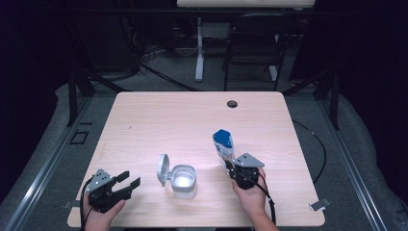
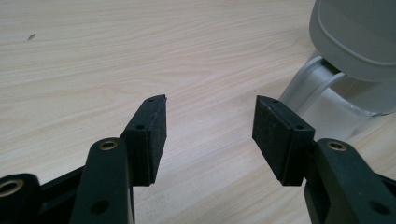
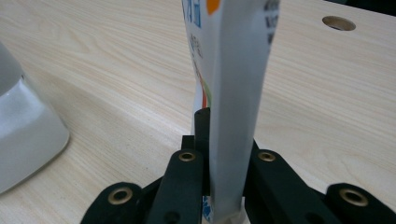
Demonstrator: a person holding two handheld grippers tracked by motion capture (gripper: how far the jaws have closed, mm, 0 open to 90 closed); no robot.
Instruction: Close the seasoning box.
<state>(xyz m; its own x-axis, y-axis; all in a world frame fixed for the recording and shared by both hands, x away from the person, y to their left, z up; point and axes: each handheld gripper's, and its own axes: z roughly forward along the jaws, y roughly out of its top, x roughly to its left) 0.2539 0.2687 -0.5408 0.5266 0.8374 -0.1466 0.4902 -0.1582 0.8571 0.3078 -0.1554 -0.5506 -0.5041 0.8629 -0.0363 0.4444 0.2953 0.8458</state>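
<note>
The right hand-held gripper (image 1: 233, 167) is squeezing a thin blue and white packet (image 1: 223, 147). Its two black jaws press on the bottom of the packet from both sides. In the right gripper view the packet (image 3: 233, 93) stands up tall between the jaws, with its narrow edge facing the camera. There is some colored print on its side. The packet leans a little and its blue top points up and away from the person. It is held over the right part of the counter (image 1: 183, 115), near the front edge.

The left hand-held gripper (image 1: 129, 181) is wide open and holds nothing. It sits low at the front left of the counter. In the left gripper view its jaws are spread apart with only bare wood between them.

A small gray bin (image 1: 183, 181) stands on the counter between the two grippers. Its round lid (image 1: 163, 169) is flipped up on the left side, so the bin is open. The bin is just beside the packet but does not touch it. The left gripper points toward the bin, and the lid (image 2: 359, 37) shows big at the top right of its view.

A small round hole (image 1: 232, 104) is in the counter near the far edge. A dark chair (image 1: 252, 45) stands on the floor behind the counter.
</note>
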